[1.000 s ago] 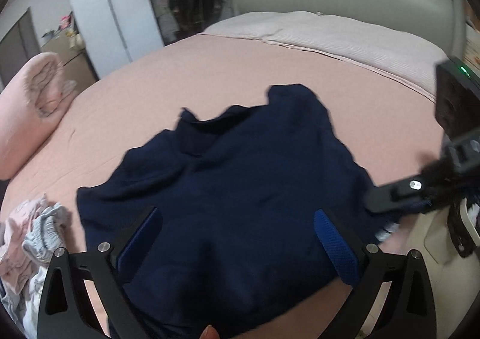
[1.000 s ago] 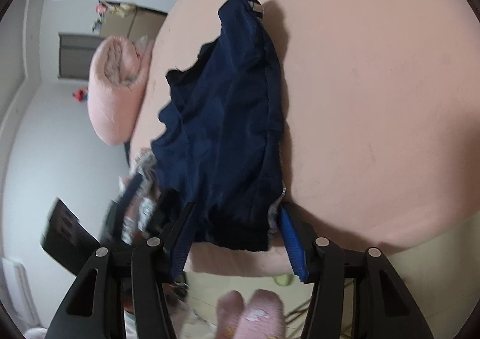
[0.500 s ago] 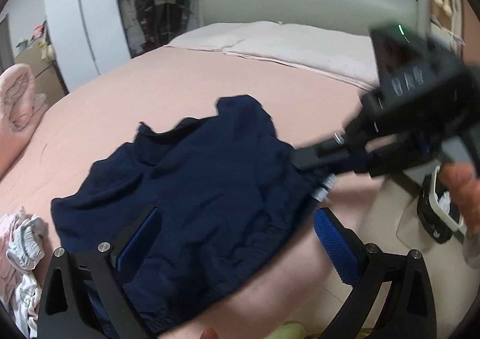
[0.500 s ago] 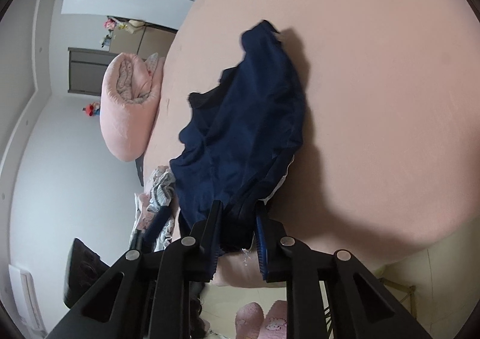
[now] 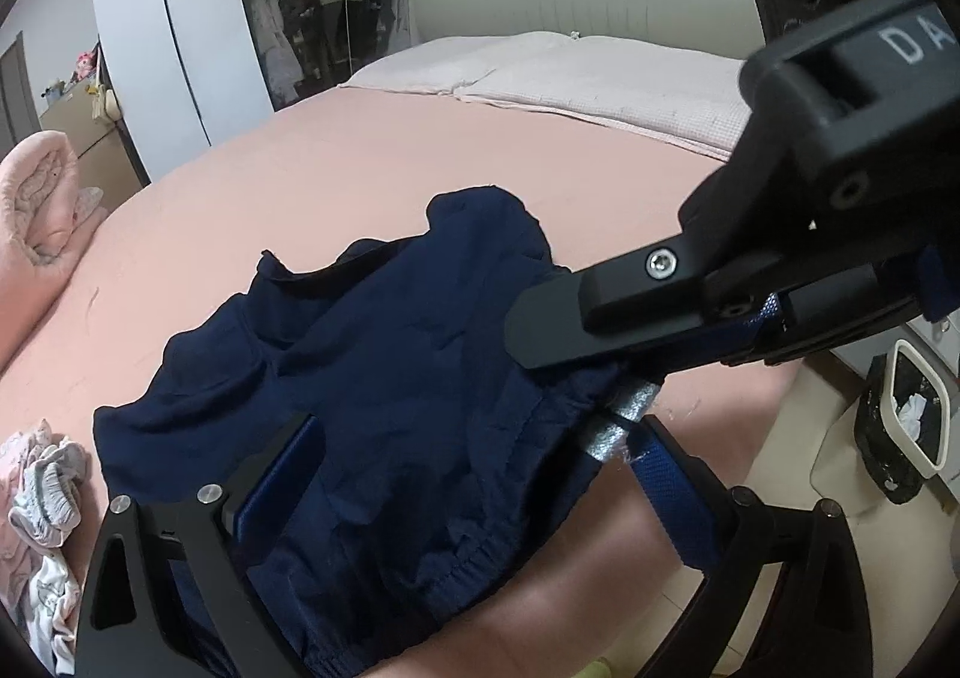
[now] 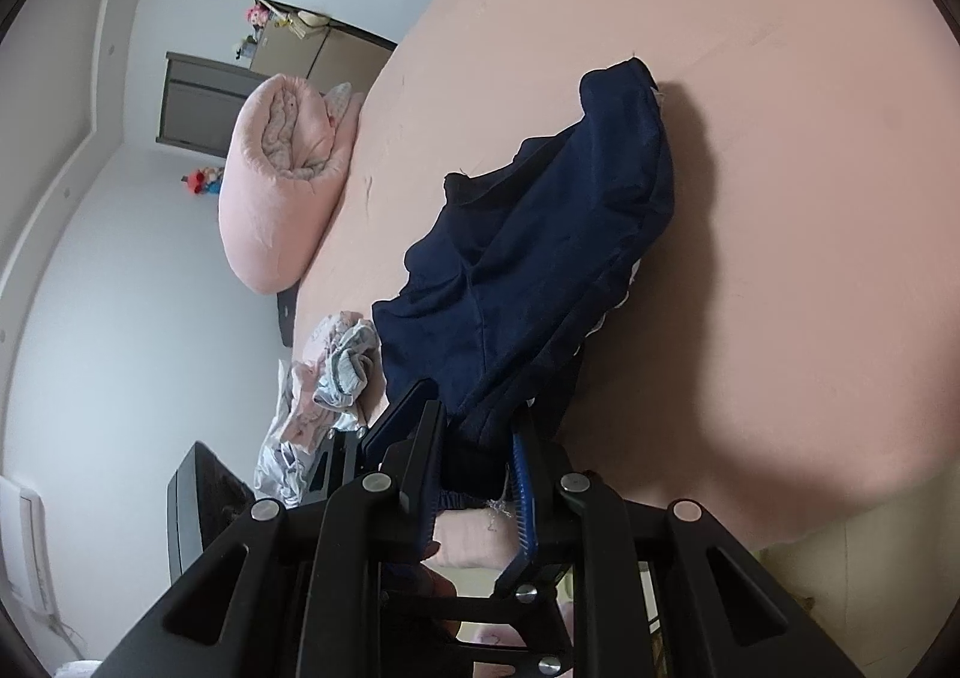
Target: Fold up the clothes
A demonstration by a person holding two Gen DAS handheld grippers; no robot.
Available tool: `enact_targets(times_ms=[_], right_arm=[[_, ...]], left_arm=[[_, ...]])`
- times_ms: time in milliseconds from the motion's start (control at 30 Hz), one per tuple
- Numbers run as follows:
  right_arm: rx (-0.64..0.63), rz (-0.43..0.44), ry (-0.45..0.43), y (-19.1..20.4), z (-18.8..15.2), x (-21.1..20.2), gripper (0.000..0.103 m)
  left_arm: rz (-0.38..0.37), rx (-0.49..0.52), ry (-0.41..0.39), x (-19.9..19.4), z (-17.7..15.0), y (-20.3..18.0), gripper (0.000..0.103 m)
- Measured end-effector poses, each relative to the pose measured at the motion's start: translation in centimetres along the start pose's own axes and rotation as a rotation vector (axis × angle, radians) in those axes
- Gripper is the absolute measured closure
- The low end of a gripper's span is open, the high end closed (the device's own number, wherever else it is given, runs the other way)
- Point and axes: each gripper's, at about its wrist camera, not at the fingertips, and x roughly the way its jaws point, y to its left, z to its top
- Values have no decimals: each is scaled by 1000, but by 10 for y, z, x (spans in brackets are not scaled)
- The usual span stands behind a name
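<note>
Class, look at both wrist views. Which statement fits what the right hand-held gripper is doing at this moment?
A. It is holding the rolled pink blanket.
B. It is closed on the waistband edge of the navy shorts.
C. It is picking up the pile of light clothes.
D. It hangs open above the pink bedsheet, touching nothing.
B: the right hand-held gripper is pinched shut on the elastic edge of the navy shorts, while the left hand-held gripper is open.

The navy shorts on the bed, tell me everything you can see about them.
The navy shorts are a thin, crinkled dark blue garment with a gathered elastic waistband at the near edge and a pale lining or trim peeking from one side. They lie rumpled on the pink bed sheet, partly lifted at the waistband corner, where the right gripper is shut on them. The left gripper hangs open over them, jaws apart. A silvery tag or cord end shows at that corner.
</note>
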Motion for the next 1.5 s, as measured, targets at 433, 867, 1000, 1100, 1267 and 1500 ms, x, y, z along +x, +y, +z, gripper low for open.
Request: enact_targets(times_ms=[433,867,1000,1100,1267,1500], right_arm=[[-96,-89,40,21,12,16,84],[-419,-116,216,118,5,90,84],[-452,-138,265,134,-3,111,84],[-456,-149,298,142,-9,125,84],[-465,-166,354,154,-19,148,84],[-495,-179,447,164,-34,173,84]], left_arm=[[-42,-92,88,6,-10,13,82],[-58,-503,-40,-42,-46,111,91],[-79,-578,-42,-46,-64,133,91],[-104,-643,-47,-50,-75,148,91],[-81,-676,-37,-56,-89,158,91],[-74,-723,-24,-67,-104,161,91]])
